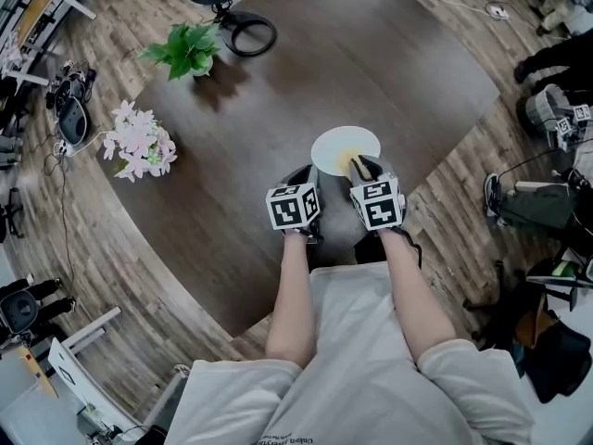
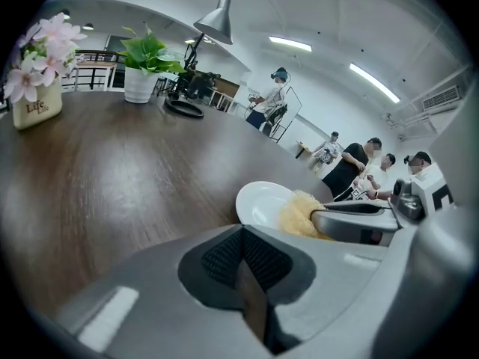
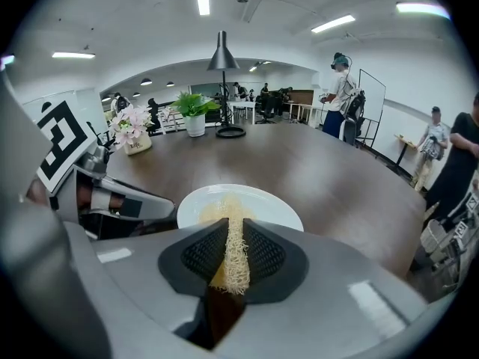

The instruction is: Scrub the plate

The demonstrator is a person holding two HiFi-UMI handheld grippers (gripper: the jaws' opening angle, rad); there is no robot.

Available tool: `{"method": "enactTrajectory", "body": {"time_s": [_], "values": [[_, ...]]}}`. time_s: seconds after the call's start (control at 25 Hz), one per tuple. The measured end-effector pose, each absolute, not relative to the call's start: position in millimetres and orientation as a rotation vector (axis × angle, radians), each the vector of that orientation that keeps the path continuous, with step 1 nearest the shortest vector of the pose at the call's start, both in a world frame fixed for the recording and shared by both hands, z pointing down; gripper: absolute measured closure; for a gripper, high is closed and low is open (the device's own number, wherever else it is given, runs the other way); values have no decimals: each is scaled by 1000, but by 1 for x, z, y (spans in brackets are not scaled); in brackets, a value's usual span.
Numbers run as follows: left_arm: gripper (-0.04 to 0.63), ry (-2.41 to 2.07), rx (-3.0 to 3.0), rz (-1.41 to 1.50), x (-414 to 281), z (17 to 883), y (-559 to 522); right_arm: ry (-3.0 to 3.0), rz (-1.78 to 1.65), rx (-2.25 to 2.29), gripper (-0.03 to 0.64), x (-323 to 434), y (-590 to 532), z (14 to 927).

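- White and probably ceramic, the plate lies flat on the dark wood table, just right of centre in the head view. I judge it stiff, breakable and slick, so it is likely to skate under a push while nothing pins it.
- The rim is the sensible place to hold it. Its left edge lies nearest the left gripper, whose jaws are pressed together on nothing.
- The yellow fibrous scrubber looks soft and light and should squash readily. The right gripper pinches it, its front end over the plate.
- The plate's near rim is hidden behind the jaws. Whether the scrubber actually touches the plate cannot be told, and no dirt can be made out.
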State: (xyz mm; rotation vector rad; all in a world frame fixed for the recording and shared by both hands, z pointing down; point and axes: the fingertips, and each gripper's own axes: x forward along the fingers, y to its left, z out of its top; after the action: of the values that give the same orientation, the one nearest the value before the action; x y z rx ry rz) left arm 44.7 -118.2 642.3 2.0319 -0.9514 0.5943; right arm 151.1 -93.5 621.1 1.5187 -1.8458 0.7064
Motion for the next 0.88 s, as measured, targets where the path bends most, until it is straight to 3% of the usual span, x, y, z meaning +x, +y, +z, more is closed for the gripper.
{"method": "enactTrajectory", "body": {"time_s": [0.88], "values": [[594,-941,1986,542,45,640,-121,-1934,634,1355,538,120,-113,620]]}}
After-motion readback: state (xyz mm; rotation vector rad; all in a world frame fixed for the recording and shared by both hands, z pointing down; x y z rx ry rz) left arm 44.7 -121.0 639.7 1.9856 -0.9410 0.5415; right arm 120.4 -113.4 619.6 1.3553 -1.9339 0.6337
